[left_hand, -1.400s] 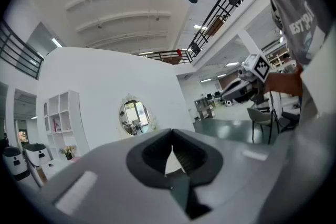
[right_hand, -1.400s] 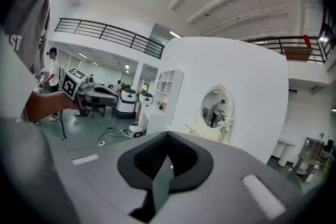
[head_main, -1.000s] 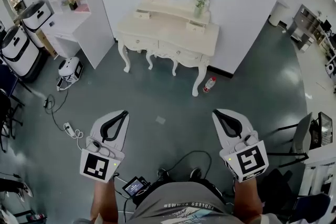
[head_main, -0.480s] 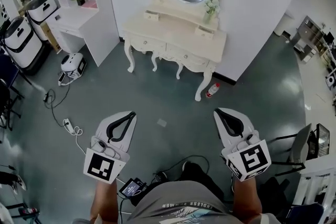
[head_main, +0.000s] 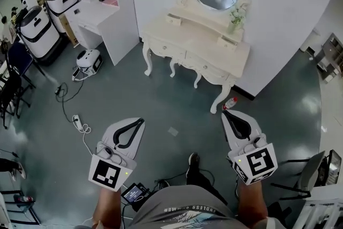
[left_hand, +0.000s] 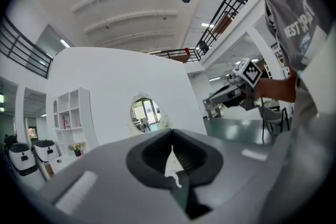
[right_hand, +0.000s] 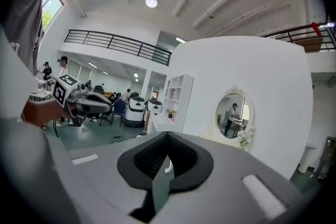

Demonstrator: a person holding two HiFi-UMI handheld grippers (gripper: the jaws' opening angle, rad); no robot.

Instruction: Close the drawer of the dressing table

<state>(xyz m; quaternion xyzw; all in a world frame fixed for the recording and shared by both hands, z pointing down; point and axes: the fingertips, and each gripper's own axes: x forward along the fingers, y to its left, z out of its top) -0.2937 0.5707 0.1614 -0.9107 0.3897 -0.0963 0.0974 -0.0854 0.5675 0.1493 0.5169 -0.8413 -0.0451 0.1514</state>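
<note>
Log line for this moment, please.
phase: pre-contact | left gripper: shut, empty | right gripper: shut, empty | dressing table: ahead, not reached | drawer: state unclear

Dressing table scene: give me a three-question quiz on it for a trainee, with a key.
1. True or false: the left gripper and the right gripper are both clear of the dressing table.
2. What lies on the floor by the table leg nearest the right gripper? A) a plastic bottle B) a book C) a cup
3. Fill in: both grippers' fingers are ___.
Key: 1 true; 2 A; 3 shut.
</note>
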